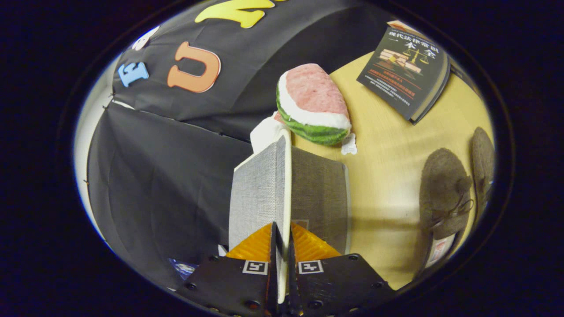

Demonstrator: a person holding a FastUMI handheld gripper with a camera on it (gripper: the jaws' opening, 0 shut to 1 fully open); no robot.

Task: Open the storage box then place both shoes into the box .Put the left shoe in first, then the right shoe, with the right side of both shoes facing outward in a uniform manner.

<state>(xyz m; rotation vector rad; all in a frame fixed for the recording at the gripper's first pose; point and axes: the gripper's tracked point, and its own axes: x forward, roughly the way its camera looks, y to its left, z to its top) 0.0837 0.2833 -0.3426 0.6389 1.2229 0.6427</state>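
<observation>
My gripper (282, 246) is shut on the thin edge of the grey fabric lid (260, 193) of the storage box, both fingers pressing on it. The lid stands raised on edge, running straight ahead from the fingers. Right of it shows the grey box body (320, 198), resting on the light wooden table (387, 154). Two brown fuzzy shoes lie on the table to the right of the box: the nearer one (443, 193) with a small bow and a label at its heel, the other (483, 160) just beyond it.
A watermelon-slice plush (313, 103) lies on the table beyond the box, with a white tag (349, 145) beside it. A dark book (405, 70) rests further back on the right. Black cloth hangs to the left of the table.
</observation>
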